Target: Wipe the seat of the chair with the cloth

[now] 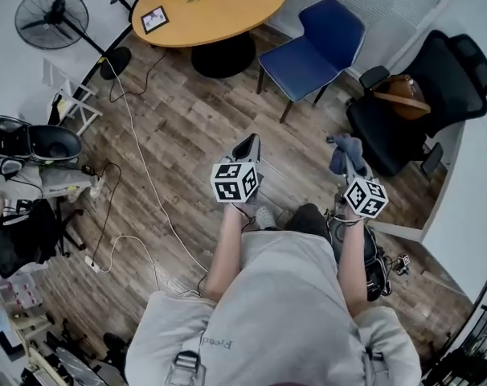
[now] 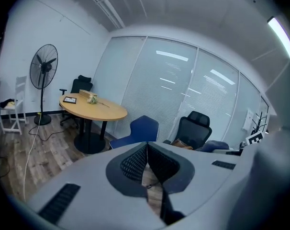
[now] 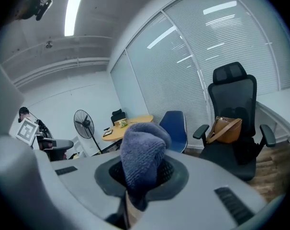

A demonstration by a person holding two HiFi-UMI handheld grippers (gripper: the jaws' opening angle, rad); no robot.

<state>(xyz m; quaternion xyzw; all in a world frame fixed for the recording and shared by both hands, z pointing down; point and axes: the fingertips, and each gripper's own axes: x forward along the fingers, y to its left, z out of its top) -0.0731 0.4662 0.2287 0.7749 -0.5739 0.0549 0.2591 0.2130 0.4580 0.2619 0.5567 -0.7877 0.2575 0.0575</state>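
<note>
While the left gripper (image 1: 250,145) has its fingers (image 2: 135,163) clenched together on nothing, the right gripper (image 1: 349,153), beside it at 3 o'clock, has its fingers grasping a bunched blue-grey cloth (image 3: 142,157). Beyond them, at 1 o'clock, stands the blue chair (image 1: 312,47), well apart from the cloth. Farther off are a round desk (image 1: 215,10) at 11 o'clock and a black office chair (image 1: 460,71) at 2 o'clock.

Nothing legible; small print on the shirt (image 1: 284,312) is blurred.
</note>
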